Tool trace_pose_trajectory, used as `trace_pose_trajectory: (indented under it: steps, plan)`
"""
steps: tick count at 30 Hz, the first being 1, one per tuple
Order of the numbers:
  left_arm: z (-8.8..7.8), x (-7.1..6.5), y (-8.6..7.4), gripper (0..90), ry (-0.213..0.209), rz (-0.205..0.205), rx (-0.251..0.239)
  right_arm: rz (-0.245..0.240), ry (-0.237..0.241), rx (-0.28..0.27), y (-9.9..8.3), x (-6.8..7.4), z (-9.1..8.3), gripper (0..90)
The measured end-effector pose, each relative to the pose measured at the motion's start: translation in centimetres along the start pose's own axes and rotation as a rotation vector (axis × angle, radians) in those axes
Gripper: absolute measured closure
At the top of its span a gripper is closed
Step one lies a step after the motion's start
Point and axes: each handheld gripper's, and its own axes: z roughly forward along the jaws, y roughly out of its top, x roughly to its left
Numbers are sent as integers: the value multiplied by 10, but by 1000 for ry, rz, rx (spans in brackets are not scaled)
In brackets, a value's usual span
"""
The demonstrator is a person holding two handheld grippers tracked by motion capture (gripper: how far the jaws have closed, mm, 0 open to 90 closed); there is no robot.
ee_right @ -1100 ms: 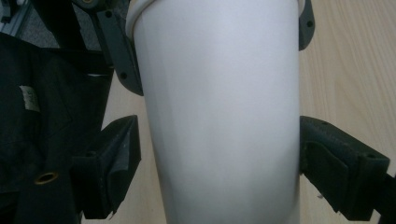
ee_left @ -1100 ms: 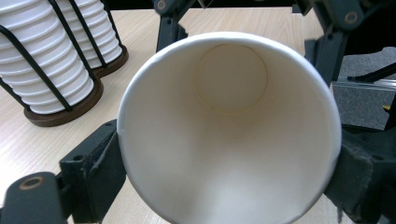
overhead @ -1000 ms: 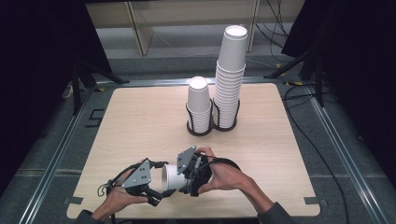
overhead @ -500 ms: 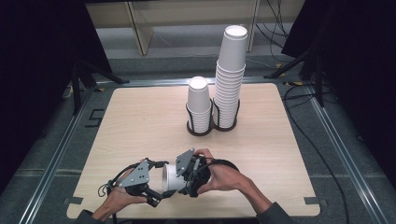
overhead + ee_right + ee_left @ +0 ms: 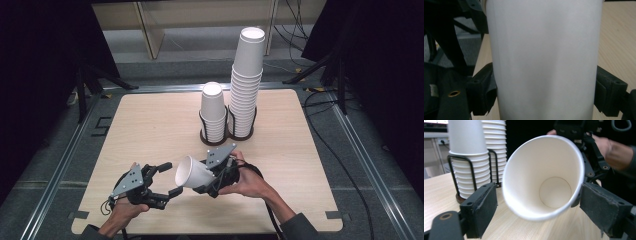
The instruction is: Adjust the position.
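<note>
A white paper cup [image 5: 192, 172] lies on its side in the air above the table's front edge, held by my right gripper [image 5: 207, 177], which is shut on its body. In the right gripper view the cup's wall [image 5: 544, 62] sits between both pads. Its open mouth [image 5: 544, 177] faces my left gripper [image 5: 170, 179], whose jaws stand wide on either side of the rim. Those jaws have just been closing; the left pad [image 5: 480, 207] is clear of the cup, and the right one sits close to the rim.
Two stacks of white cups stand in black wire holders at the table's middle back: a short one [image 5: 212, 110] and a tall one [image 5: 246, 80]. The wooden tabletop [image 5: 150, 125] lies bare to the left and right. Dark stands flank the table.
The right hand has carried the cup a little right and up, away from the left gripper. The left gripper's jaws now stand apart off the cup's rim.
</note>
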Motion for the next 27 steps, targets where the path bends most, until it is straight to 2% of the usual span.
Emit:
trace_pose_trajectory:
  steps: [1, 4, 7, 10, 12, 13, 14, 17, 22, 27]
  plan:
    - [0, 2, -1, 134, 6, -32, -8, 9, 0, -24, -1, -1, -2, 196]
    - [0, 4, -1, 135, -1, -80, -16, 18, -22, -61, -4, -1, -5, 195]
    - [2, 2, -2, 127, -3, -82, -16, 25, -19, -97, -3, 0, -5, 196]
    - [5, 1, -3, 124, -5, -88, -8, -1, -27, -116, -1, 1, -3, 196]
    - [5, 0, -3, 111, -7, -87, 2, 10, -16, -114, -1, 3, 0, 196]
    - [6, 0, -3, 99, -10, -90, 1, -6, -25, -120, 0, 3, 1, 195]
    - [6, -1, -3, 81, -9, -88, 2, 18, -11, -114, 0, 5, 2, 195]
    - [8, -2, -2, 10, 0, -108, 0, 6, 7, -135, 1, 7, 8, 195]
    - [8, -3, -1, 0, -11, -82, -11, -7, 26, -135, 2, 11, 16, 195]
    - [9, -4, -1, 0, -21, -79, -16, -9, 46, -140, 2, 13, 24, 194]
